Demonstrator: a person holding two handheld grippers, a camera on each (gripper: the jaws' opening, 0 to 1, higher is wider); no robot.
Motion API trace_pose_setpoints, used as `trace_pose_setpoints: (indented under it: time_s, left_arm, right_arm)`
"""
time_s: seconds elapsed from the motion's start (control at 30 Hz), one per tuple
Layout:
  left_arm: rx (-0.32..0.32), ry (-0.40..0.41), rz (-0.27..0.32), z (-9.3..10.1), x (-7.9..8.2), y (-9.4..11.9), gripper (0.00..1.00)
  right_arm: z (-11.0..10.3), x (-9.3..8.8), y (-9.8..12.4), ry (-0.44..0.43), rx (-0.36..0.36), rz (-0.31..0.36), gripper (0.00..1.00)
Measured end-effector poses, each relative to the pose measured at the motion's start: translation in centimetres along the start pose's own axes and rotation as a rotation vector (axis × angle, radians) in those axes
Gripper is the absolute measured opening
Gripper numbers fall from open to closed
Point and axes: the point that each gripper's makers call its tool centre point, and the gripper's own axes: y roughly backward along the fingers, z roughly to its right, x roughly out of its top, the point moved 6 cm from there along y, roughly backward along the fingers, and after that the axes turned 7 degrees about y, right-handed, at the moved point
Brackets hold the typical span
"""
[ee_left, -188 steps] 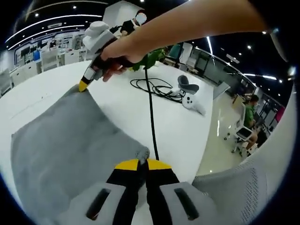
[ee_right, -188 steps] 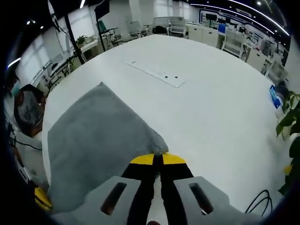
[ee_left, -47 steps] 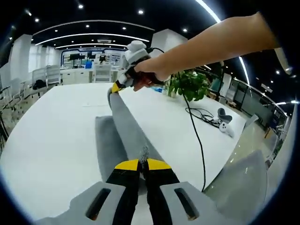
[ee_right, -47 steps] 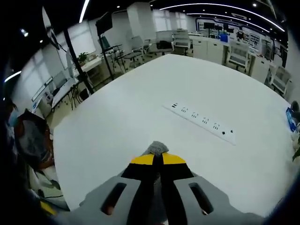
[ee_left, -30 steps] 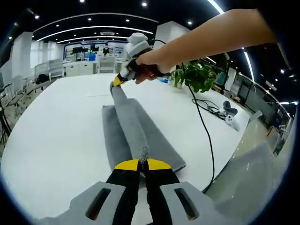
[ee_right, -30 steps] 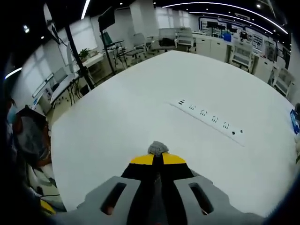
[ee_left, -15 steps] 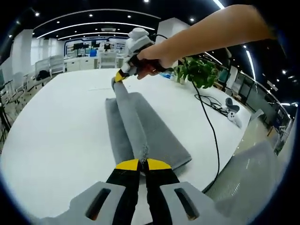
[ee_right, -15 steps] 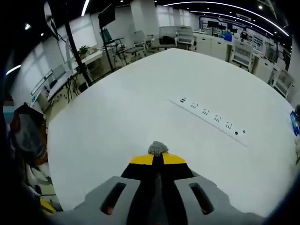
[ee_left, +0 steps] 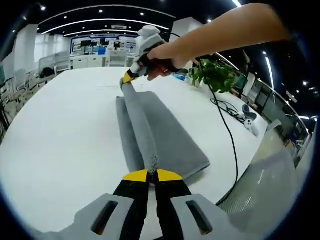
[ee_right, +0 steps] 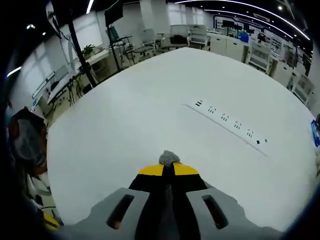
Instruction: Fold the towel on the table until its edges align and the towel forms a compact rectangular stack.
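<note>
The grey towel lay on the white bench, partly folded over itself. The left tongs were closed on one corner of the towel, and the right tongs pinched another corner. Between them the edge was held tight and raised above the lower layer, probably so that it could be laid down straight along the towel's far side.

Your left view looks low along towel toward right gripper; right view faces outward; both share surface.
</note>
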Motion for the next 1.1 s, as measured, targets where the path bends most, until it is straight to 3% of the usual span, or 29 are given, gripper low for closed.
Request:
trace_pose_setpoints:
  time_s: [0.2, 0.73, 1.1]
  left_arm:
    - [0.008, -0.005, -0.016, -1.0, -0.5, -0.4, 0.04]
    - [0.018, 0.006, -0.094, -2.2, -1.7, -1.1, 0.05]
    - [0.02, 0.021, -0.115, -2.9, -2.2, -1.1, 0.13]
  right_arm:
    - [0.5, 0.2, -2.1, 0.077, -0.03, -0.018, 0.02]
    - [1.1, 0.0, -5.1, 0.066, -0.044, -0.021, 0.03]
    - [1.7, 0.3, -5.6, 0.042, -0.033, 0.033, 0.11]
